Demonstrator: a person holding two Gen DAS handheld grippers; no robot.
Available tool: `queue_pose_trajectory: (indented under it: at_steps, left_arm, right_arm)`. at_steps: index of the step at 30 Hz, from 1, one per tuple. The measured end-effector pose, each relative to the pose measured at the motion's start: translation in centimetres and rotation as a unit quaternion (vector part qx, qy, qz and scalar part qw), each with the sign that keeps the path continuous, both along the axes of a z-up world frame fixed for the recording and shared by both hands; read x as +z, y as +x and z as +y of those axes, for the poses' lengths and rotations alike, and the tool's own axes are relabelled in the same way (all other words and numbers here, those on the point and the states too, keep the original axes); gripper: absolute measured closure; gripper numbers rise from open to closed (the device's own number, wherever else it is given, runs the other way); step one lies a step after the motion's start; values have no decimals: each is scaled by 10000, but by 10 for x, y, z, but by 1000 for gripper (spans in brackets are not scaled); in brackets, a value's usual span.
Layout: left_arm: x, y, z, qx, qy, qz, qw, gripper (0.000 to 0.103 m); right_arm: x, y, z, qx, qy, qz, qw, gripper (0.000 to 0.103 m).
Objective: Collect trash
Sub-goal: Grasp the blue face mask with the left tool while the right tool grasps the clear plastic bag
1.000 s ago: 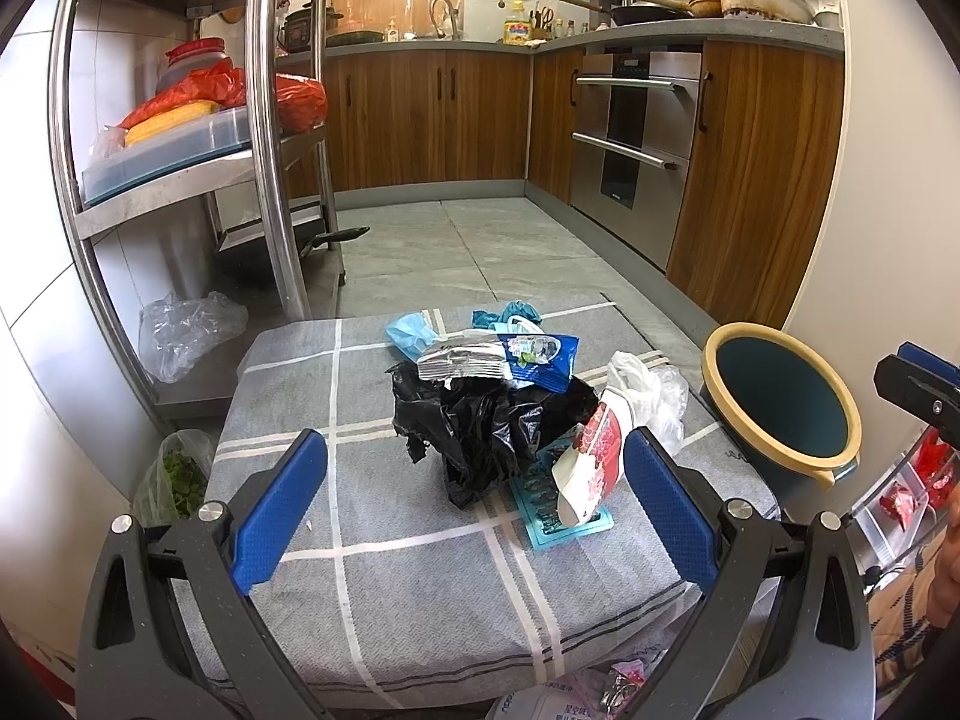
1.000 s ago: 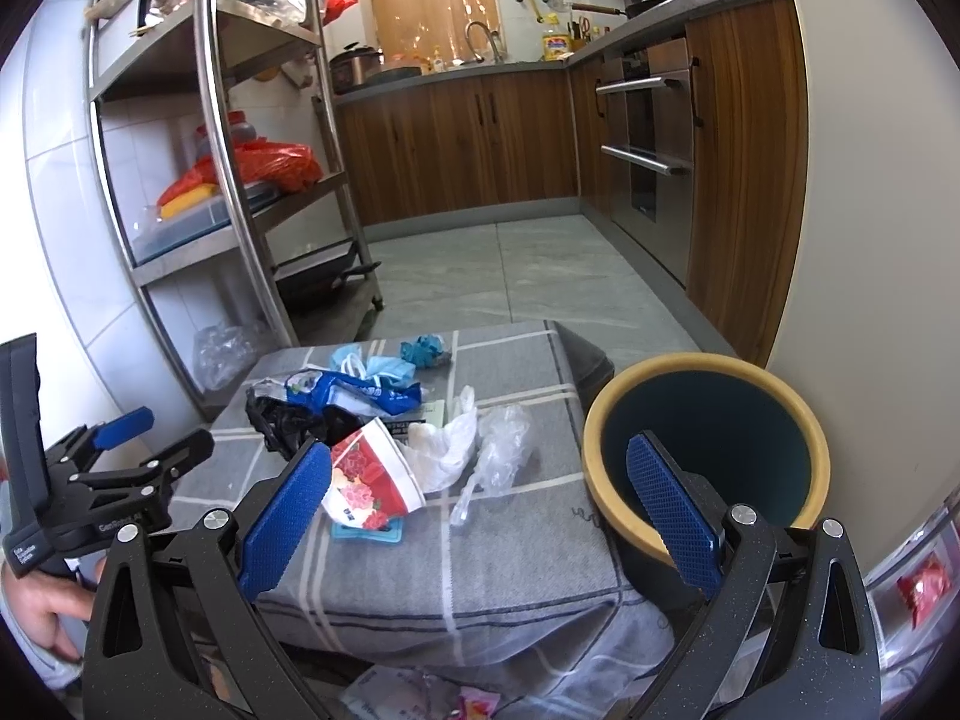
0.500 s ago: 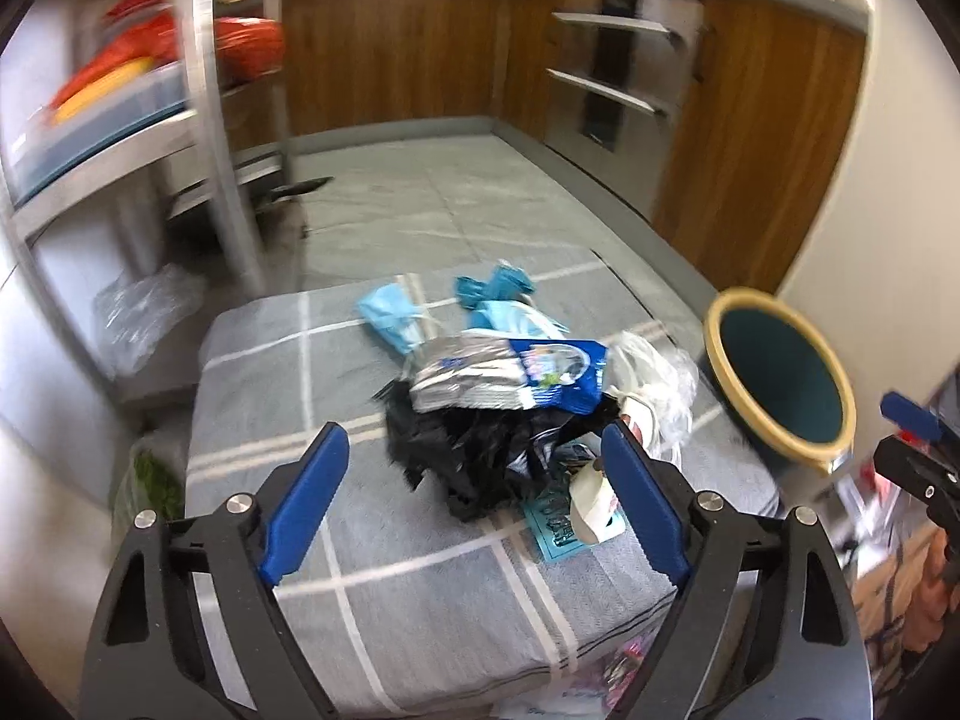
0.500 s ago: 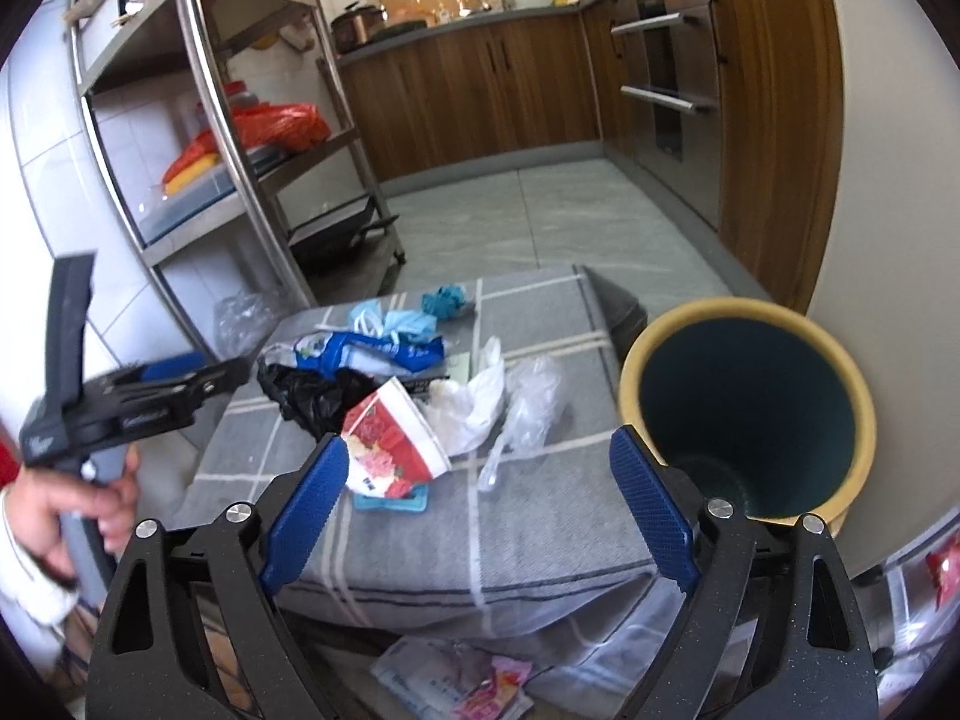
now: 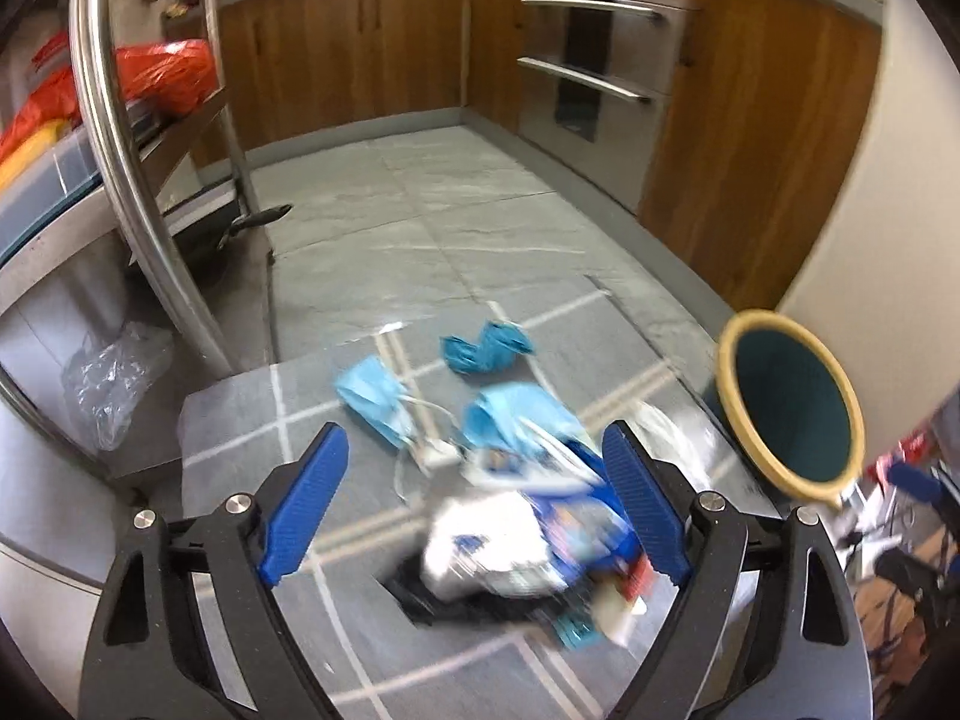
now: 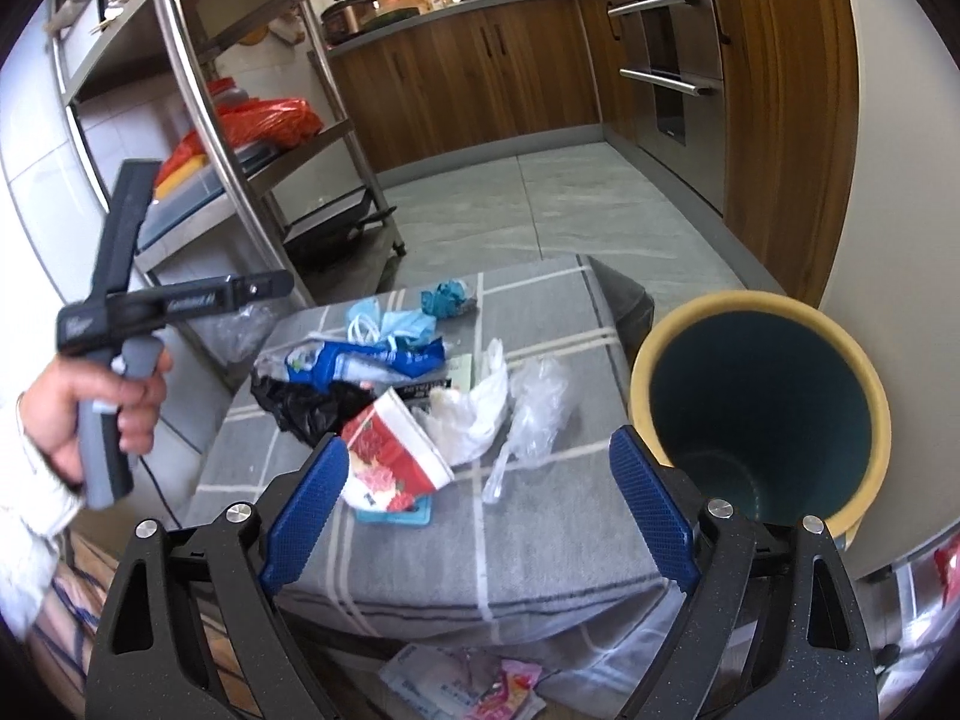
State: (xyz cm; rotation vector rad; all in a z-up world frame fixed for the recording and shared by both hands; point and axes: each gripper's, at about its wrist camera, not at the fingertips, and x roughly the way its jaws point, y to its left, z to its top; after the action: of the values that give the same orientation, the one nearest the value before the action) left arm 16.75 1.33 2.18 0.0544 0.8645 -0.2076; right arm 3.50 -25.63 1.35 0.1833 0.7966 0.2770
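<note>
A pile of trash lies on a grey checked cushion (image 6: 528, 546): a black bag (image 6: 306, 402), a blue-white wrapper (image 6: 366, 360), a red-white carton (image 6: 390, 462), white and clear plastic bags (image 6: 480, 414), blue masks (image 5: 372, 396) and a teal glove (image 5: 486, 348). My left gripper (image 5: 474, 504) is open, just above the wrapper (image 5: 528, 540) on the pile; it also shows in the right wrist view (image 6: 180, 300). My right gripper (image 6: 480, 510) is open and empty over the cushion's near side. A yellow-rimmed teal bin (image 6: 762, 414) stands right of the cushion.
A steel shelf rack (image 6: 252, 138) with red bags stands left of the cushion. Wooden cabinets and an oven (image 6: 666, 66) line the back and right. Papers (image 6: 468, 684) lie on the floor below the cushion. Grey tiled floor lies beyond.
My left gripper has moved forward and down over the pile, and its view is blurred by motion. My right gripper has edged closer to the cushion and bin.
</note>
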Motion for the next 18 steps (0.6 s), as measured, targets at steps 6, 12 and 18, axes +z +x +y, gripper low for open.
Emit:
queue_pose_trajectory:
  at_steps: [6, 12, 18]
  left_arm:
    - [-20, 66, 35, 524, -414, 637, 9957, 19]
    - [-72, 120, 49, 745, -544, 1295, 9873, 29]
    - [-128, 149, 58, 988, -575, 1914, 9748, 41]
  right_arm:
    - [2, 24, -3, -94, -6, 32, 10000, 14]
    - [-19, 49, -10, -283, 37, 354, 9990, 14]
    - [-54, 68, -16, -440, 66, 762, 9961, 15]
